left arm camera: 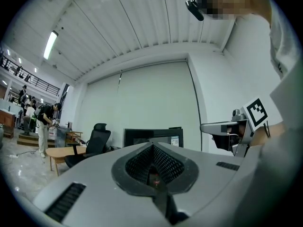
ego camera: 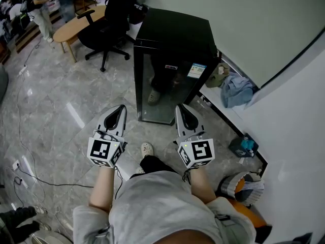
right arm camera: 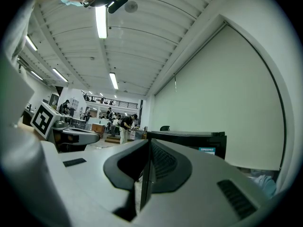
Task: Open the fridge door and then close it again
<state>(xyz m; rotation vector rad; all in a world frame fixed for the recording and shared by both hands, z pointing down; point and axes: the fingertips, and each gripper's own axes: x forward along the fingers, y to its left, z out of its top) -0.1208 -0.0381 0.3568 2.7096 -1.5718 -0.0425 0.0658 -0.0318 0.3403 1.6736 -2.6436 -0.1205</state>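
The black fridge (ego camera: pixel 172 60) stands on the floor ahead of me against the wall, its glass door (ego camera: pixel 167 88) closed and facing me, a label in the door's top corner. Both grippers are held level in front of it, short of the door and touching nothing. My left gripper (ego camera: pixel 121 109) is shut and empty, off the door's left edge. My right gripper (ego camera: pixel 182 108) is shut and empty, in front of the door's right half. In the left gripper view the fridge (left arm camera: pixel 154 137) shows beyond the closed tips (left arm camera: pixel 152 146). The right gripper view shows it (right arm camera: pixel 189 139) past its own tips (right arm camera: pixel 147 144).
A black office chair (ego camera: pixel 109 19) and a wooden table (ego camera: pixel 76 22) stand left of the fridge. A low ledge along the right wall holds bundled blue cloth (ego camera: pixel 236 89). A teal box (ego camera: pixel 242 146) and a bag (ego camera: pixel 244 184) lie at right. Cables (ego camera: pixel 30 174) trail over the floor.
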